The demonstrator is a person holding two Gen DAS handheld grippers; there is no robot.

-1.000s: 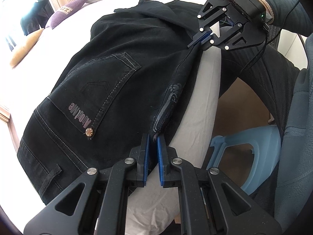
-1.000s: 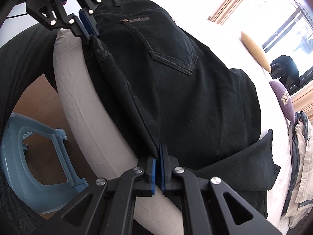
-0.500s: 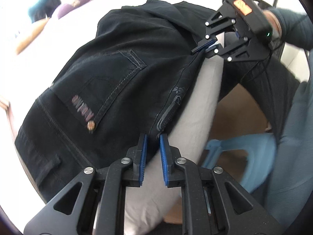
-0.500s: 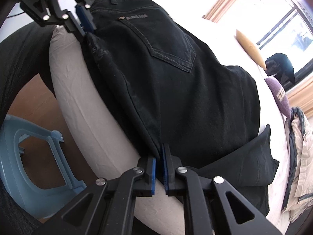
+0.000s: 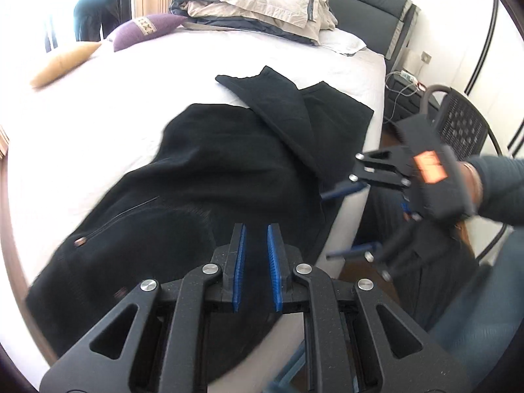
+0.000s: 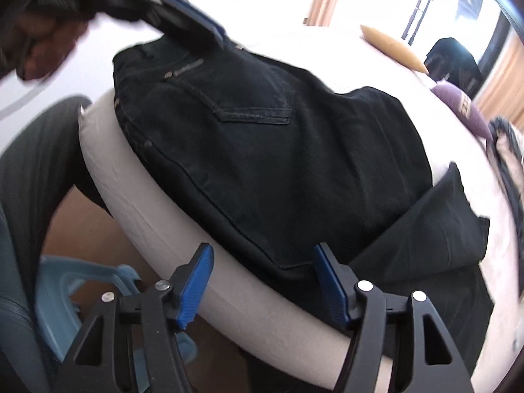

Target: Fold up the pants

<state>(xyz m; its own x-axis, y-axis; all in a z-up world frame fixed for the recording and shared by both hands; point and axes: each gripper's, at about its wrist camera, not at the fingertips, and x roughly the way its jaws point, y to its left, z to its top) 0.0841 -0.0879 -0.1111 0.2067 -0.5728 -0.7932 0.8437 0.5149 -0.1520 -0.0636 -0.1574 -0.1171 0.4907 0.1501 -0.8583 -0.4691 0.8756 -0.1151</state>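
While the black pants [image 6: 278, 150] lie folded along the near edge of the bed [image 5: 98, 124], back pocket up, neither tool grips them. The right gripper [image 6: 262, 281] hangs at that edge with its jaws opening wide; the folded side seam lies just beyond its blue pads, untouched, which reads as a release after laying the fold. The left gripper [image 5: 255, 262] hovers over the waist end, jaws narrow with only a slim gap and nothing pinched. Both legs trail toward the far right corner, hems stacked loosely, one cuff flipped across the other. Laying the seam along the edge probably keeps it within easy reach for the next fold, likely hems toward the waist.
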